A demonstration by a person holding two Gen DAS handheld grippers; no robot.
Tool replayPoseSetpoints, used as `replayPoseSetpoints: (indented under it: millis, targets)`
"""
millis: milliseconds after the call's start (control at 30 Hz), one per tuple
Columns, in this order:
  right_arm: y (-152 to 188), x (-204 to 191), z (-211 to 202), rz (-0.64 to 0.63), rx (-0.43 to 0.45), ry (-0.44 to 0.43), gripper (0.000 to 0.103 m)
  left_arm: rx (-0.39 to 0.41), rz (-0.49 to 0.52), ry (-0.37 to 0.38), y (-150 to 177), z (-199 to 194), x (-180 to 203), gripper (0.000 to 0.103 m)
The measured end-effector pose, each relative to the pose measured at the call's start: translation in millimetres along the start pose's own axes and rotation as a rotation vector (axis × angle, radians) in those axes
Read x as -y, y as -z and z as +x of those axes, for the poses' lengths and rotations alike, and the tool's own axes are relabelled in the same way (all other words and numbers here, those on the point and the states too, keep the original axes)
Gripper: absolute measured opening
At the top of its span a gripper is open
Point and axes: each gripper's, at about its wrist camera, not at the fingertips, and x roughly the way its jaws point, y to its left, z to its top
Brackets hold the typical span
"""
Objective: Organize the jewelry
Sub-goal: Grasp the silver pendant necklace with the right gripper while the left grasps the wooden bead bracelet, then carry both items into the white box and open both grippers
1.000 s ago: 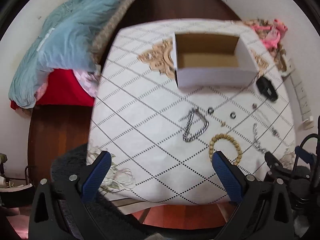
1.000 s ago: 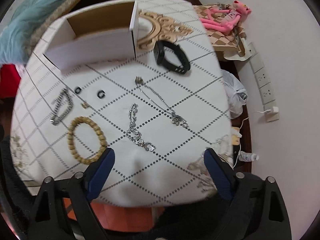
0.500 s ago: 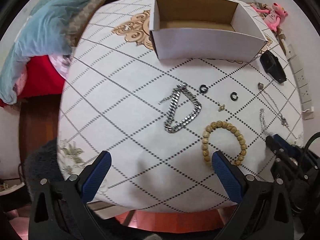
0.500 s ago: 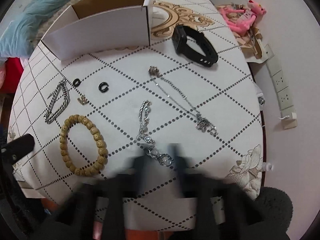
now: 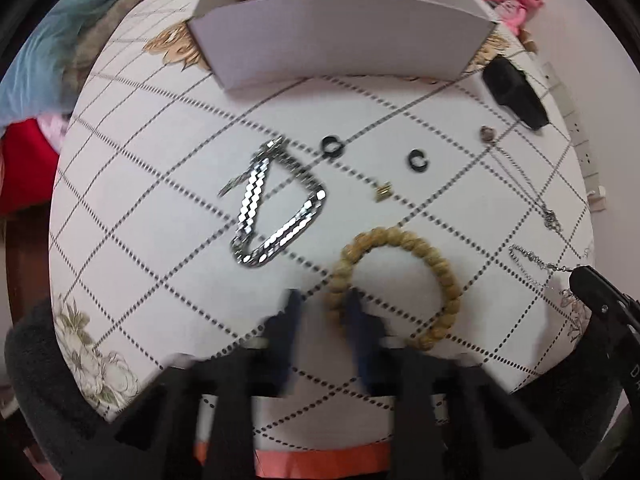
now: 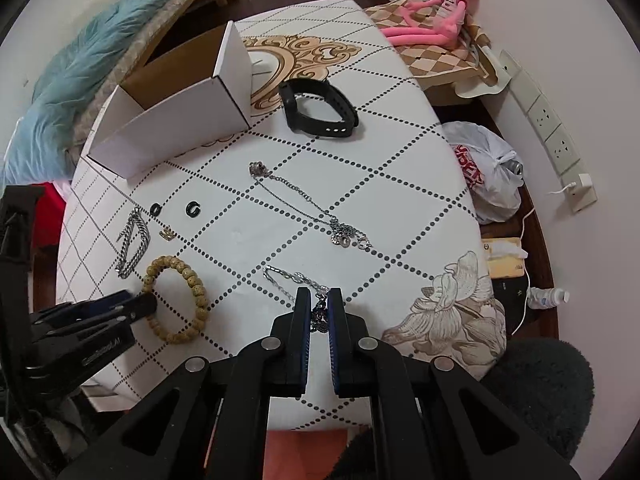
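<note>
The right gripper [image 6: 319,303] pinches the thin silver chain bracelet [image 6: 294,280]. The left gripper [image 5: 322,304], blurred, straddles the tan wooden bead bracelet [image 5: 400,284], nearly pressed together.

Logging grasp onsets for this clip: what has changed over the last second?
Both claws dropped toward the table and closed. The right claw now pinches the silver chain bracelet; the left claw is blurred, closing on the wooden bead bracelet. The box, watch band and other jewelry stayed put.
</note>
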Motion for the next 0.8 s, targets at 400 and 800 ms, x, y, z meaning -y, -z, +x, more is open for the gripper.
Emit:
replayPoseSetpoints:
  millis: [400, 800]
  targets:
    - [-14.8, -14.4, -42.8, 0.007, 0.049, -0.123, 0.008, 0.142, -0.012, 0.122, -14.8, -64.3, -10.7, 0.006]
    - [-103.5, -59.4, -111.3, -0.072, 0.183, -0.262, 0.008, 0.322, 0.013, 0.229, -65.1, -163.6, -17.4, 0.006]
